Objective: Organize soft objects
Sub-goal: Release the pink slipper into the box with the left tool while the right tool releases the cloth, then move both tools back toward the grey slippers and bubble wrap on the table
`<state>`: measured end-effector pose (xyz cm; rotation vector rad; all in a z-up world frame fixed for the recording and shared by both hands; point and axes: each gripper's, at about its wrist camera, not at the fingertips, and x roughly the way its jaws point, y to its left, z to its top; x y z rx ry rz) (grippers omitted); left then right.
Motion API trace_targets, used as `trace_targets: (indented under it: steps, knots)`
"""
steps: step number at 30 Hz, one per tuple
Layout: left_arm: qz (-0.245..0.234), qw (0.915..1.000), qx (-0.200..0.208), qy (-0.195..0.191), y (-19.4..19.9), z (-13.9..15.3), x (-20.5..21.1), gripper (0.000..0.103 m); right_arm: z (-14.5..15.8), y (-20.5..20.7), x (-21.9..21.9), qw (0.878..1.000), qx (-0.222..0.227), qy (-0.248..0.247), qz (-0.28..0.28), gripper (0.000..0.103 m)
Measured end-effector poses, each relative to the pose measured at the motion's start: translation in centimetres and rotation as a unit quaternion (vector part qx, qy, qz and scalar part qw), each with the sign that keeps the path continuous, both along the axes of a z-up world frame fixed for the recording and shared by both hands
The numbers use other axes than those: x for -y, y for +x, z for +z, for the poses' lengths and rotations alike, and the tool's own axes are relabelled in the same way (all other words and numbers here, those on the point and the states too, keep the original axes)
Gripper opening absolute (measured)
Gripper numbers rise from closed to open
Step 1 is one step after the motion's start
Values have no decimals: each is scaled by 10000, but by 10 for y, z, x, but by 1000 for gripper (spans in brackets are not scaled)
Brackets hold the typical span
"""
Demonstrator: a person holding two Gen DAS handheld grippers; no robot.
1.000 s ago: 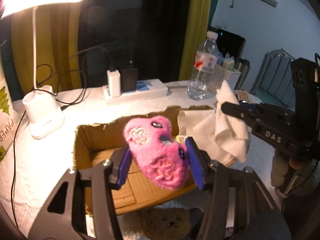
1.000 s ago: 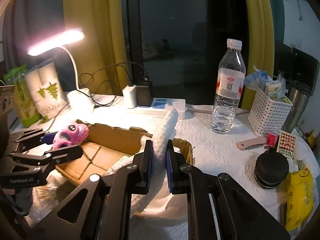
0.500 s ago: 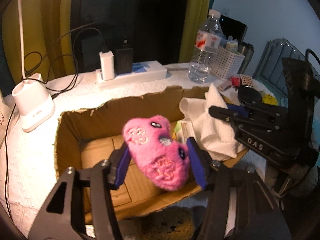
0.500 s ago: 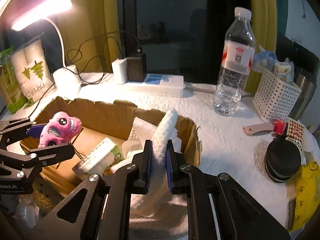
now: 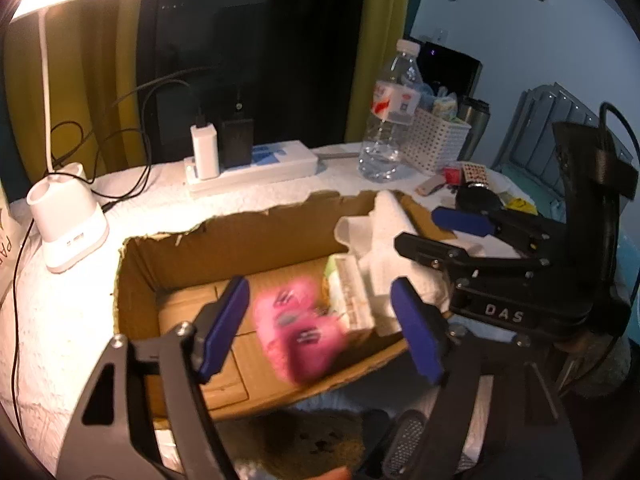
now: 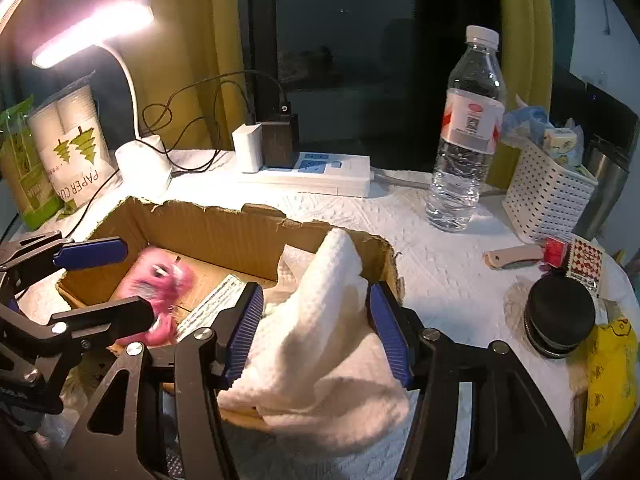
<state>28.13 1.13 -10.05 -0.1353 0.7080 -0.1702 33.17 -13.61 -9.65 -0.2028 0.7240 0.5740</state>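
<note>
A pink plush toy (image 5: 300,332) is blurred, inside the open cardboard box (image 5: 248,240), below my open left gripper (image 5: 320,328); it also shows in the right wrist view (image 6: 160,292). A white cloth (image 6: 324,340) is draped over the box's right wall (image 6: 384,256), between the spread jaws of my open right gripper (image 6: 316,332). The cloth shows in the left wrist view (image 5: 388,232) too. A small white packet (image 5: 352,292) lies in the box. A brown plush (image 5: 316,440) lies in front of the box, partly hidden.
A lit desk lamp (image 6: 140,160), a power strip with chargers (image 6: 308,172), a water bottle (image 6: 464,136), a white basket (image 6: 548,188), a black round lid (image 6: 560,316), a yellow bag (image 6: 608,384) and a paper cup pack (image 6: 68,144) stand around the box.
Both grippers have opened. The pink toy has left the left gripper and dropped into the box. The cloth has left the right gripper and slumped over the box wall.
</note>
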Motion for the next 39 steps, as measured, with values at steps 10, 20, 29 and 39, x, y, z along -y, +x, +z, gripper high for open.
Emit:
trace_targets:
  steps: [10, 20, 29, 39]
  knots:
    - [115, 9995, 276, -80, -29, 20, -4, 75, 27, -27, 10, 9997, 212, 99, -45, 59]
    - [266, 9984, 460, -173, -65, 33, -15, 83, 44, -69, 11, 9994, 269, 200, 18, 59]
    - [383, 9972, 589, -269, -97, 39, -25, 89, 51, -101, 10, 9992, 263, 272, 89, 59]
    - [436, 9976, 476, -261, -123, 27, -29, 89, 36, -134, 7, 9995, 31, 270, 188, 59]
